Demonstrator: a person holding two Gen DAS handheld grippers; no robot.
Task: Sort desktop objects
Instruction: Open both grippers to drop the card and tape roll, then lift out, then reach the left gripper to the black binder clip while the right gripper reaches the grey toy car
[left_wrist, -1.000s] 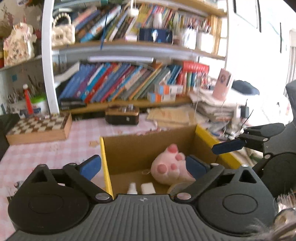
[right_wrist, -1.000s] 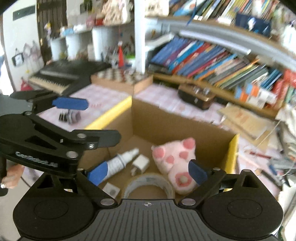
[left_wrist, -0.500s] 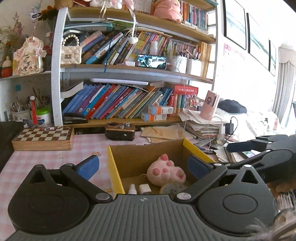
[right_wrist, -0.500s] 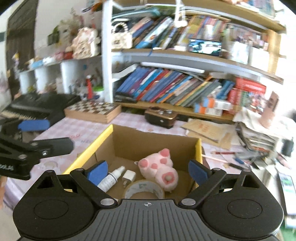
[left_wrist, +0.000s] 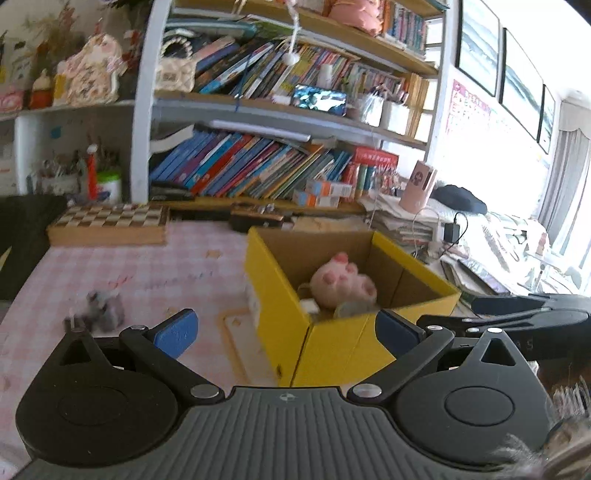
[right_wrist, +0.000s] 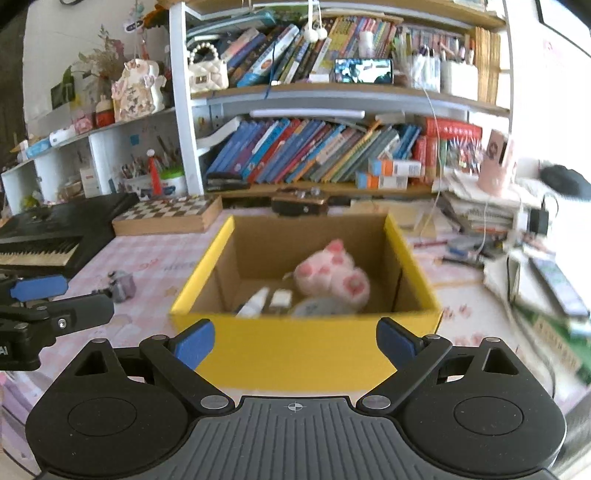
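A yellow cardboard box (left_wrist: 332, 347) (right_wrist: 295, 354) stands open on the pink checked tablecloth (left_wrist: 147, 273). Inside lie a pink plush toy (left_wrist: 341, 286) (right_wrist: 332, 277), a white spray bottle (right_wrist: 255, 302), a white plug (right_wrist: 280, 297) and a tape roll (right_wrist: 317, 306). A small grey clip cluster (left_wrist: 101, 308) (right_wrist: 122, 286) sits on the cloth left of the box. My left gripper (left_wrist: 288, 332) hangs open before the box's near corner, with nothing in it. My right gripper (right_wrist: 295, 341) is open too, in front of the box's near wall and clear of it.
A chessboard box (right_wrist: 166, 216) and a black keyboard (right_wrist: 44, 236) lie at the back left. A brown device (right_wrist: 299, 203) sits behind the box, below a packed bookshelf (right_wrist: 314, 151). Paper stacks, cables and a pink cup (right_wrist: 496, 166) crowd the right side.
Both grippers have drawn back from over the box, which now shows its yellow outer walls. The right view has rolled level. The grey clips have come into the left wrist view.
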